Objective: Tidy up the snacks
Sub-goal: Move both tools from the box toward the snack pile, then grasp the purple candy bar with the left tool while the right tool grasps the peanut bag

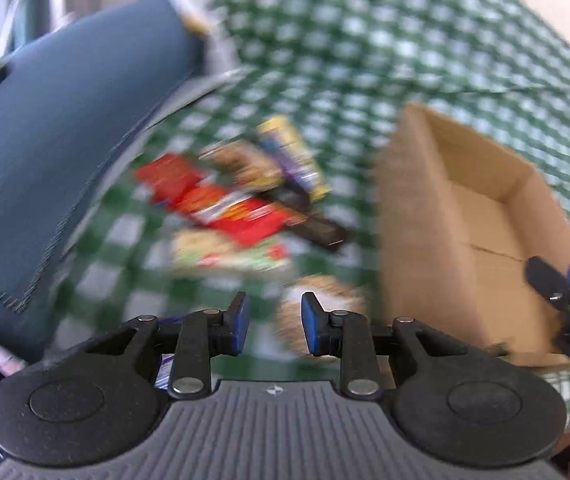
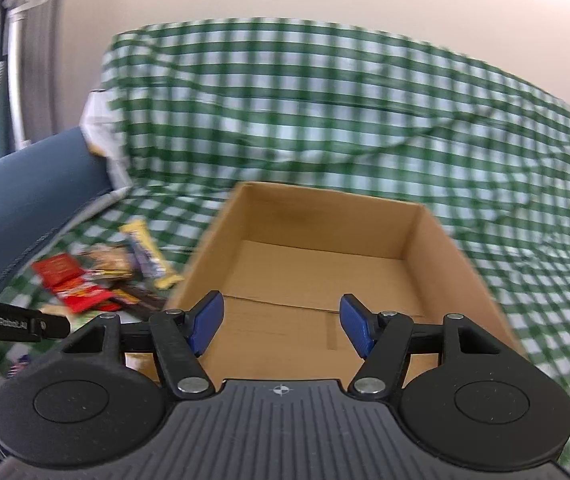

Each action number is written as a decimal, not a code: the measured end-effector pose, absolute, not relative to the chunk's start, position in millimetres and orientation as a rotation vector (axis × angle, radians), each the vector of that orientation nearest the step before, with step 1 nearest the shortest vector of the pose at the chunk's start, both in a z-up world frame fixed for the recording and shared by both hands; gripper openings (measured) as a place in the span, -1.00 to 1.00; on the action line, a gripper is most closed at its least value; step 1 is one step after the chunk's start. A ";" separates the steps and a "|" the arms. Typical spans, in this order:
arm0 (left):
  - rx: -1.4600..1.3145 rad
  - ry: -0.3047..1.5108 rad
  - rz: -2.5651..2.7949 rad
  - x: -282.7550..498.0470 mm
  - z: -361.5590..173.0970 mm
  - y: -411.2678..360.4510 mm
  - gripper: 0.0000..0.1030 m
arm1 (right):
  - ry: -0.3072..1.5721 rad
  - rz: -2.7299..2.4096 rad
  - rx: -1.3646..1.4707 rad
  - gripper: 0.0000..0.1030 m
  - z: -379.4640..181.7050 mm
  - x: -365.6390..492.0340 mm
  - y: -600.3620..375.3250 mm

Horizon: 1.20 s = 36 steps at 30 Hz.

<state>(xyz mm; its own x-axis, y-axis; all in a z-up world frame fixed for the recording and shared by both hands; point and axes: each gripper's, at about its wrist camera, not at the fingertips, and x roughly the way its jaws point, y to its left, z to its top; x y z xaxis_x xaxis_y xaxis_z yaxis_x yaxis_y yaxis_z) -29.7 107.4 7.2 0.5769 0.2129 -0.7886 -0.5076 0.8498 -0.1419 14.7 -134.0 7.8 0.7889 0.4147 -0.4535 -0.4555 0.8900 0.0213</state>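
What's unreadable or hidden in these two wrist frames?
- Snack pile, left wrist view: motion blur, labels unreadable.
- Round tan item, left wrist: blurred, partly behind the left gripper; kind unclear.
- Cardboard box, right wrist: near floor hidden by the right gripper.

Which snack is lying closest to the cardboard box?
The long dark bar. Its end points toward the cardboard box, nearer than the red packet or yellow bar behind it.
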 end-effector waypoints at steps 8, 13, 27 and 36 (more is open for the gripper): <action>-0.479 1.025 0.471 -56.1 -22.3 158.1 -0.38 | 0.505 0.655 -0.109 0.36 11.3 1.2 -74.2; -0.552 1.144 0.420 -62.9 -46.6 169.7 -0.62 | 0.527 0.722 -0.204 0.42 3.6 -10.6 -33.2; -0.482 0.949 0.467 -72.3 -6.3 196.5 -0.83 | 0.598 0.644 -0.570 0.72 -66.1 -12.7 41.9; -0.477 0.929 0.486 -60.6 -11.0 199.9 -0.83 | 0.738 0.566 -0.581 0.80 -99.7 3.8 63.1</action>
